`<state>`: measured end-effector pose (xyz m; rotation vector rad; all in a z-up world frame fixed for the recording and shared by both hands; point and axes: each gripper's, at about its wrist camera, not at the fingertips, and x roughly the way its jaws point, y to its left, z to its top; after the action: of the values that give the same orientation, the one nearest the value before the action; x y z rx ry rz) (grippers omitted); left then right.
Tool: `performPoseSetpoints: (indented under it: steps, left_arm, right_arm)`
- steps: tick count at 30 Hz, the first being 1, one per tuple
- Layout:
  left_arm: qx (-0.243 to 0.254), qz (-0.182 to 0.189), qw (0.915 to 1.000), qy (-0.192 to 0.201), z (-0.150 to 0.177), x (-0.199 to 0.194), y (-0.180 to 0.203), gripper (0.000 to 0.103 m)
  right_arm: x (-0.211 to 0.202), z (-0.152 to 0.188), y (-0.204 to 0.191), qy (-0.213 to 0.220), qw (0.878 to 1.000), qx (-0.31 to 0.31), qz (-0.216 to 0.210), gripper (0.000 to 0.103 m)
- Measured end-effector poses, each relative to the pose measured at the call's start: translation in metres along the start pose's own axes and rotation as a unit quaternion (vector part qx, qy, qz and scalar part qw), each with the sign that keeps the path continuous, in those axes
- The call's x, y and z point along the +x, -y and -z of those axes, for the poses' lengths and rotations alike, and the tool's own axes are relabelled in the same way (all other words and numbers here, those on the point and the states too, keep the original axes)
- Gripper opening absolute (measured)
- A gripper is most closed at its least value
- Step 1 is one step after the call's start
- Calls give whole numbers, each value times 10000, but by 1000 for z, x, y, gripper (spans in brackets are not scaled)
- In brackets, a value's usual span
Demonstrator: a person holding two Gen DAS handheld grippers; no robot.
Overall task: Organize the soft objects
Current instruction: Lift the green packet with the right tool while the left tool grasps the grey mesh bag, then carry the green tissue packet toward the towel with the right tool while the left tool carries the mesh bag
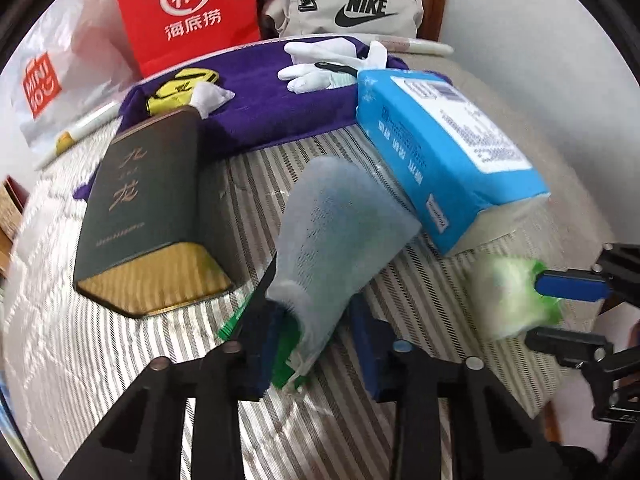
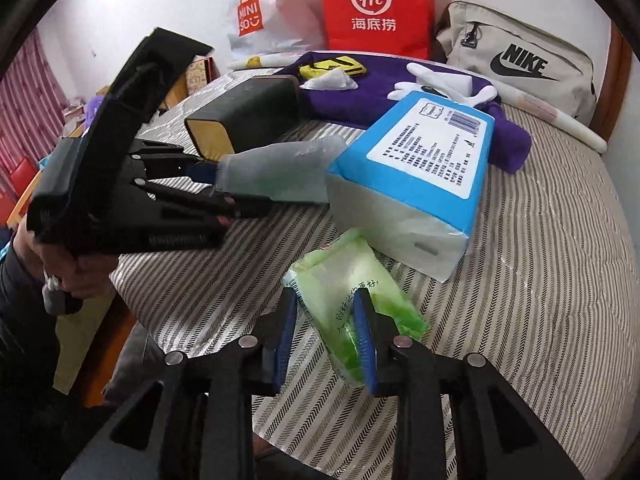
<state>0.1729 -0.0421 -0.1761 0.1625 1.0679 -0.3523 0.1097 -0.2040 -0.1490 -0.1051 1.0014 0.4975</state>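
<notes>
A pale grey translucent pouch with green print at its mouth sticks out from my left gripper, which is shut on its near end. From the right wrist the pouch hangs level from the left gripper, its far end against a blue tissue pack. A green tissue packet lies on the striped bed cover. My right gripper stands open around its near end, with a gap showing at the left pad. In the left wrist view the packet is blurred, beside the right gripper.
A dark green tin lies left of the pouch, the blue tissue pack to its right. Behind are a purple cloth with white gloves, a red bag, a Nike bag. The bed edge is near left.
</notes>
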Motion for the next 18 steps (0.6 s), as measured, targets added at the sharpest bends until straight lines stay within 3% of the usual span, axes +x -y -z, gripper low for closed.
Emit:
performPoseSetpoints:
  steps: [3, 7, 16, 18]
  left_arm:
    - [-123, 183, 9997, 68, 5, -7, -6, 25]
    - [-221, 369, 9990, 149, 12, -17, -11, 19]
    - [-368, 368, 9983, 266, 24, -38, -28, 15]
    - [-436, 442, 9974, 377, 21, -41, -31, 21]
  right_arm:
    - [-10, 1, 0, 164, 9999, 7, 1, 55]
    - [-19, 3, 2, 392, 9991, -41, 127, 70]
    - [0, 3, 12, 272, 9995, -62, 175, 72]
    - [5, 3, 14, 215, 9997, -25, 85, 72]
